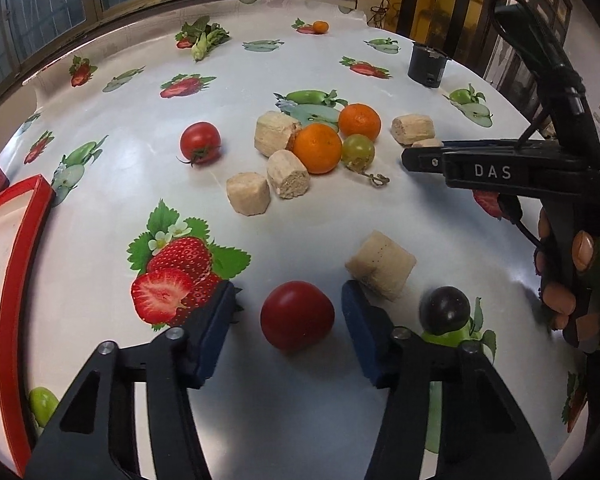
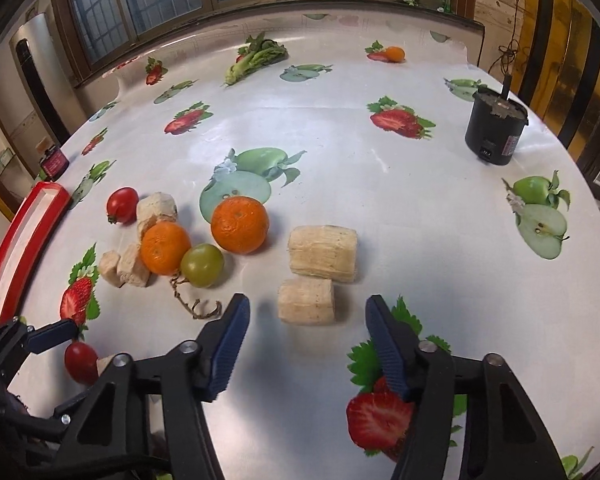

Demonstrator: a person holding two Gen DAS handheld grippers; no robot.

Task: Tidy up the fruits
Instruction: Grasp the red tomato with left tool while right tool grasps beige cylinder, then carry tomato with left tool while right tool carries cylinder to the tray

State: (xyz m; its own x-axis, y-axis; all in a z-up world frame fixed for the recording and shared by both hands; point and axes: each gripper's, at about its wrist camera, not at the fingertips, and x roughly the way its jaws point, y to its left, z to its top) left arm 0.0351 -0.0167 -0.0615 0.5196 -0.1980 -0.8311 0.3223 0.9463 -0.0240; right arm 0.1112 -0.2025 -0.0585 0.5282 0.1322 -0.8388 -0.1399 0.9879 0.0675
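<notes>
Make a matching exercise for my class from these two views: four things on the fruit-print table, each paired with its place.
1. red tomato
2. green grape
3. red tray
4. black canister

a. far right of table
b. against an orange
c. between the left gripper fingers
d. left table edge

Pairs: 1-c, 2-b, 3-d, 4-a

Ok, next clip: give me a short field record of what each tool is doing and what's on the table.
left tool: open, straddling red tomato, not touching
right tool: open, behind pale cut chunk
cluster: two oranges, green grape
tray: red-rimmed tray, left table edge
other: black canister, dark grape
</notes>
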